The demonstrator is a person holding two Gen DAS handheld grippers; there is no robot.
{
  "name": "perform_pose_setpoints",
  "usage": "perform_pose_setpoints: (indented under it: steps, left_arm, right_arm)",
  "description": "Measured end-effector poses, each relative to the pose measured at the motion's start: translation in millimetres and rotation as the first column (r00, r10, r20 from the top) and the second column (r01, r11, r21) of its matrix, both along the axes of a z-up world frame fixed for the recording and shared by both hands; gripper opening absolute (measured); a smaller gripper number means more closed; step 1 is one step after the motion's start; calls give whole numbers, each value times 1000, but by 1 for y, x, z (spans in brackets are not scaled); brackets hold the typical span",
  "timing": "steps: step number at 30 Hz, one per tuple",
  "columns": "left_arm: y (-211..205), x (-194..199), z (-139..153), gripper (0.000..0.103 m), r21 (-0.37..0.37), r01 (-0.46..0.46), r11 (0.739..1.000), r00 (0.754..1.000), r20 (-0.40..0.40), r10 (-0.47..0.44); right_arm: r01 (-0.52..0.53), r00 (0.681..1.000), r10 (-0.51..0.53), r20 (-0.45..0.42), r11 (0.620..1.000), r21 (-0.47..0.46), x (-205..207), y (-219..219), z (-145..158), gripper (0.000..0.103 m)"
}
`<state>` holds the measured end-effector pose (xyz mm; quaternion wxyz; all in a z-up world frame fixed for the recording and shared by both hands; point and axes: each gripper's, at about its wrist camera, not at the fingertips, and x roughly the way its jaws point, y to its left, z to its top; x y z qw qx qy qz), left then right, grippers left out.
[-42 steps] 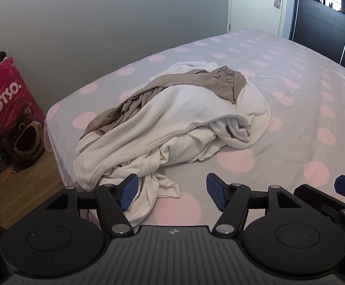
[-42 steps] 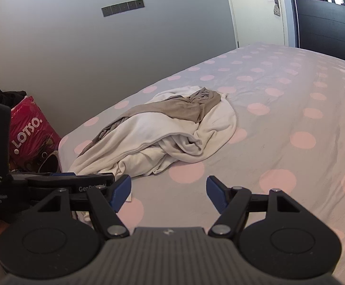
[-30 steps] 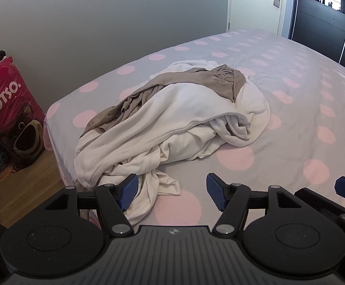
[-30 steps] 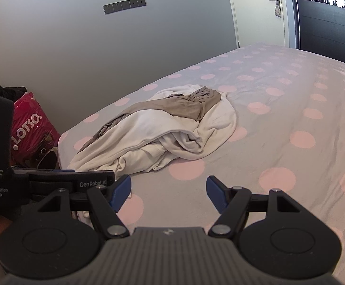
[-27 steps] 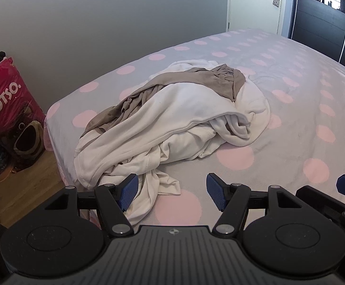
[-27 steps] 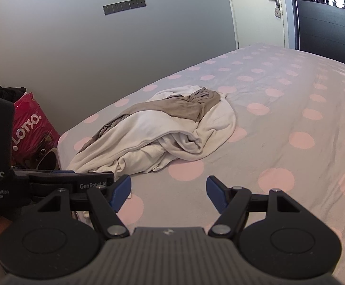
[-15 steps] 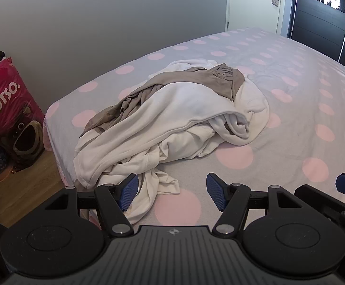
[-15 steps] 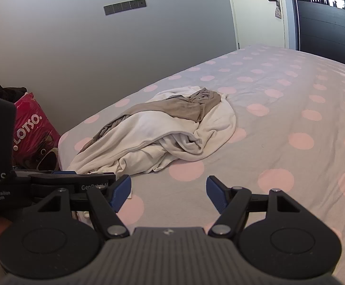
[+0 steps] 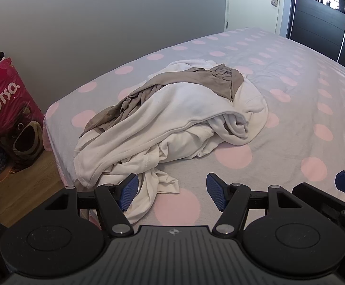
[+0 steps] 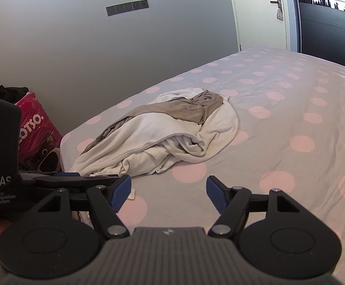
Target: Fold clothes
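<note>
Both of your grippers are spread wide with nothing in them: the left gripper [image 9: 171,191] hovers right over the near edge of the clothes pile, and the right gripper [image 10: 169,191] sits beside it over bare bedsheet [image 10: 291,109]. The crumpled white garment [image 9: 172,118] lies near the bed's corner with a taupe garment [image 9: 196,78] draped across its top. A red LOTSO bag [image 9: 8,109] stands on the floor by the wall.

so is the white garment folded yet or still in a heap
Not folded: the white garment lies crumpled in a heap on the bed, with a taupe garment draped over it.
</note>
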<state>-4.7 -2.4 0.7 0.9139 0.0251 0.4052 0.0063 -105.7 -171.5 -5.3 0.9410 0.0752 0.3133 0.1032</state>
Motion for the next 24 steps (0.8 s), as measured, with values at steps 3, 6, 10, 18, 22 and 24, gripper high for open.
perform_pose_setpoints:
  steps: [3, 6, 10, 18, 22, 24]
  left_arm:
    - [0, -1, 0, 62, -2, 1, 1000, 1000, -1, -1]
    - [0, -1, 1, 62, -2, 3, 1000, 1000, -2, -3]
    - [3, -1, 1, 62, -2, 6, 1000, 1000, -4, -6]
    - [3, -1, -1, 62, -2, 7, 1000, 1000, -9, -7]
    - [3, -1, -2, 62, 1, 6, 1000, 1000, -12, -6]
    - [2, -1, -2, 62, 1, 7, 1000, 1000, -15, -7]
  right_arm:
    - [-2, 1000, 2, 0, 1000, -1, 0, 0, 0, 73]
    - [-1, 1000, 1, -1, 1000, -3, -2, 1, 0, 73]
    - [2, 1000, -2, 1, 1000, -3, -2, 2, 0, 73]
    - [3, 1000, -3, 0, 1000, -2, -1, 1, -2, 73]
    - [7, 1000, -7, -4, 1000, -3, 0, -1, -3, 73]
    - [10, 1000, -10, -7, 1000, -3, 0, -2, -4, 73]
